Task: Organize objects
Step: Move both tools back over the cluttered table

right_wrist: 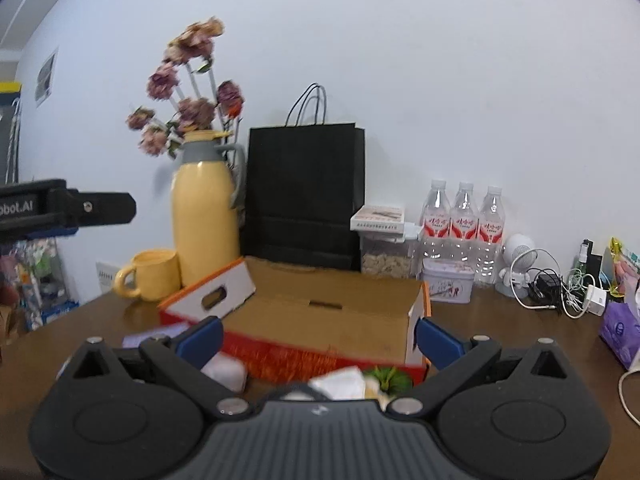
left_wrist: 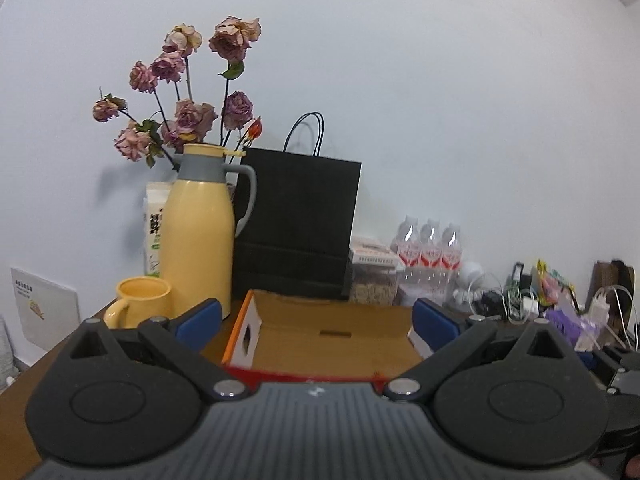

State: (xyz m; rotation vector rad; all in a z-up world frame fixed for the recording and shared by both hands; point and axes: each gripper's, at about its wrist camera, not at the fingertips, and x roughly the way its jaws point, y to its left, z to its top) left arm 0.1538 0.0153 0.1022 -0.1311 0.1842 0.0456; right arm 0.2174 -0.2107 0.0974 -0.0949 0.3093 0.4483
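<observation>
An open cardboard box (left_wrist: 332, 336) with red outer walls and orange-edged flaps lies on the brown table, straight ahead of my left gripper (left_wrist: 316, 322), which is open and holds nothing. In the right wrist view the same box (right_wrist: 320, 320) sits just beyond my right gripper (right_wrist: 318, 338), also open and empty. Small items lie in front of the box near the right gripper: a white object (right_wrist: 224, 374), a white packet (right_wrist: 340, 384) and something green (right_wrist: 390, 378). The body of the left gripper (right_wrist: 64, 208) shows at the left edge.
Behind the box stand a yellow jug (right_wrist: 206, 220), a yellow mug (right_wrist: 150, 274), dried roses (left_wrist: 192, 92), a black paper bag (right_wrist: 306, 196), a clear cereal container (right_wrist: 386, 250), three water bottles (right_wrist: 462, 228) and a tin (right_wrist: 448, 286). Cables and chargers (right_wrist: 560, 288) and a purple tissue pack (right_wrist: 620, 330) lie at the right.
</observation>
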